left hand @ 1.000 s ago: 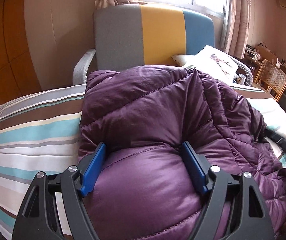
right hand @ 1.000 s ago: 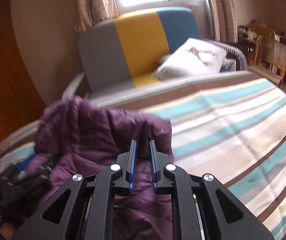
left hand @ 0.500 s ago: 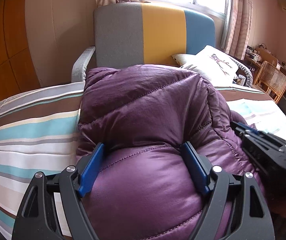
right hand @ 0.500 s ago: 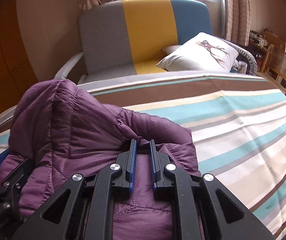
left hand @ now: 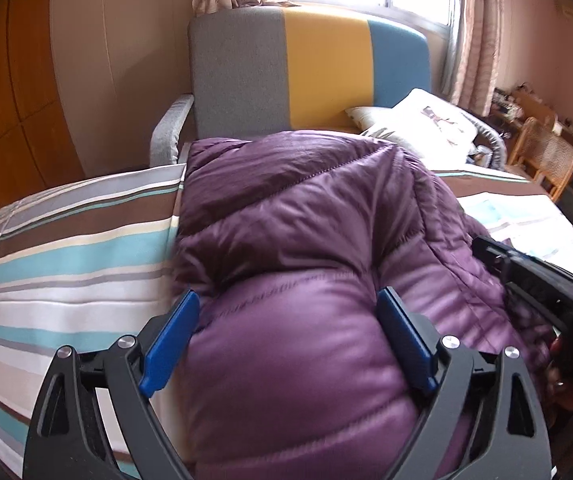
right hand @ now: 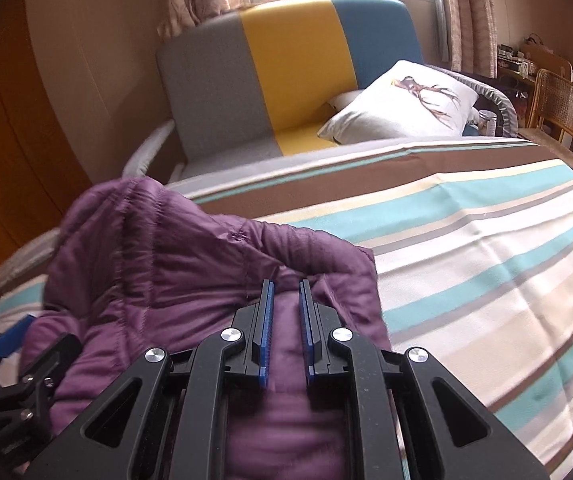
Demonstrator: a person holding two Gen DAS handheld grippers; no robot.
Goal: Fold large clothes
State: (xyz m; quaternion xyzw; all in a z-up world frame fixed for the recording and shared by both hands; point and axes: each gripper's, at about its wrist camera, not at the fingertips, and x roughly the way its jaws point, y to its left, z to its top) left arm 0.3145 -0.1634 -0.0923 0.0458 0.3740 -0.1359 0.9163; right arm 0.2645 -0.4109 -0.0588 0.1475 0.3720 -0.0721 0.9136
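A purple puffy quilted jacket (left hand: 306, 240) lies bunched on the striped bed (left hand: 66, 260). My left gripper (left hand: 286, 308) stands wide, its blue pads pressed on either side of a thick bulge of the jacket. My right gripper (right hand: 285, 288) is nearly closed on a fold of the same jacket (right hand: 166, 264), at its right edge. The right gripper also shows in the left wrist view (left hand: 534, 280), at the jacket's right side. The left gripper shows at the lower left of the right wrist view (right hand: 10, 376).
The striped bedspread (right hand: 466, 240) spreads to the right of the jacket. Behind the bed stands a grey, yellow and blue sofa (right hand: 286, 68) with a white deer-print pillow (right hand: 402, 100). A wicker chair (right hand: 562, 112) stands at far right. Wooden panels (left hand: 2, 112) line the left wall.
My right gripper has carried its fold of the jacket leftward, close beside the left gripper. The jacket now sits heaped in a tighter mound. The left gripper keeps its wide hold.
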